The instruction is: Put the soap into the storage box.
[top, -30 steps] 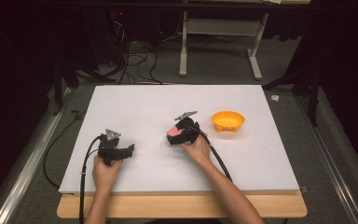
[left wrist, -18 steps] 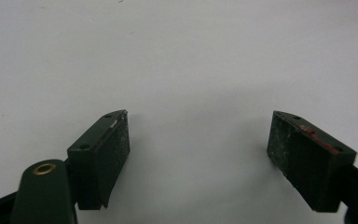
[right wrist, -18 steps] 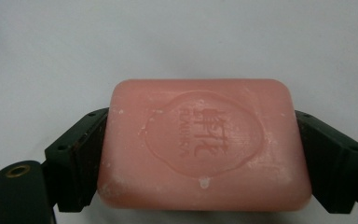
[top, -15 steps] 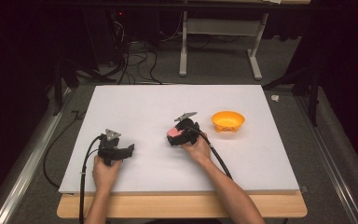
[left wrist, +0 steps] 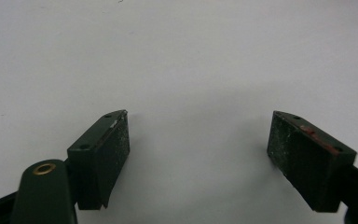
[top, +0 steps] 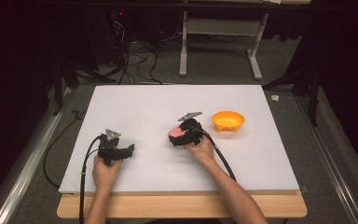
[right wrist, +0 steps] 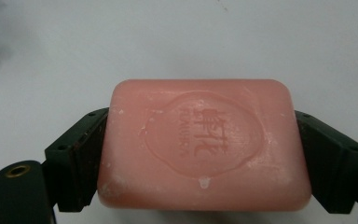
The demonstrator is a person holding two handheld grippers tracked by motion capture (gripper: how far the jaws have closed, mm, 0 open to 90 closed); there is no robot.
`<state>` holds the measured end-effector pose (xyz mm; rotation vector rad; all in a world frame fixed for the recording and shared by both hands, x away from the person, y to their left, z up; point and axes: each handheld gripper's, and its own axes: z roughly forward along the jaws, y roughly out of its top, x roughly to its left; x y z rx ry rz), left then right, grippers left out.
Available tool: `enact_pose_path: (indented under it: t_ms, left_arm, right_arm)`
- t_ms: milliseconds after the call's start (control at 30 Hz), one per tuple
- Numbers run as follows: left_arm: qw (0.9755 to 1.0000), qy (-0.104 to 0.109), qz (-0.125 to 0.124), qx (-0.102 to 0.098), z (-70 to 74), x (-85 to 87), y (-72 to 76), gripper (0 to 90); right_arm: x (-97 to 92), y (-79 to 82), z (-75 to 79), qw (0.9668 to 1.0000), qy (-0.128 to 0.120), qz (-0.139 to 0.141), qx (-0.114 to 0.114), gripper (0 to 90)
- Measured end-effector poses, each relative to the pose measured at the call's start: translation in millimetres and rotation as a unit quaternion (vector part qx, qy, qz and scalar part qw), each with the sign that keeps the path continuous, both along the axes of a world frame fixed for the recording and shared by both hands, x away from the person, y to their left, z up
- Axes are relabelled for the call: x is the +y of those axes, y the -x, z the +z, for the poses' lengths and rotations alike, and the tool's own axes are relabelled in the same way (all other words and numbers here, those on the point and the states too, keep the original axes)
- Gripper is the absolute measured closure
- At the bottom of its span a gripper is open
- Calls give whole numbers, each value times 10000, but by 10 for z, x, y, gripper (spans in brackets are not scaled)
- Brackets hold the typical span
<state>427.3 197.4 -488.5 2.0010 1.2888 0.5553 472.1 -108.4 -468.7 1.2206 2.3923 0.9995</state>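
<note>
On the table's white board (top: 135,100), the left gripper (top: 115,150) is set near the front left, its jaws spread wide above bare surface in the left gripper view. To its right, around the board's middle, the right gripper (top: 182,135) is placed, and the bar of soap (right wrist: 203,144) is pinched between its two jaws, stamped face up. Just right of that gripper and slightly farther back, the bowl (top: 228,121) is seated on the board.

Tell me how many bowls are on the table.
1: the orange bowl stands on the white table, apart from the right gripper that holds the soap.
</note>
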Motion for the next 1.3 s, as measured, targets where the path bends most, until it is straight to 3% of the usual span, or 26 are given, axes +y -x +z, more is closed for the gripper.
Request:
enact_pose_path:
  t_ms: [167, 367, 633, 767, 1300]
  left_arm:
    - [10000, 0, 0, 1, 0, 0, 0, 214]
    - [10000, -1, 0, 0, 0, 0, 0, 214]
    - [10000, -1, 0, 1, 0, 0, 0, 214]
    - [10000, -2, 1, 0, 0, -1, 0, 214]
    - [10000, -3, 2, -2, 0, -1, 1, 214]
  right_arm:
    - [-37, 35, 21, 9999, 109, 26, -19, 138]
    - [-110, 71, 64, 10000, 30, -29, 37, 139]
    - [-224, 175, 156, 9999, -130, 64, -54, 139]
    - [-268, 220, 192, 9998, -86, 135, -116, 138]
    - [-502, 436, 351, 9994, -239, 94, -239, 138]
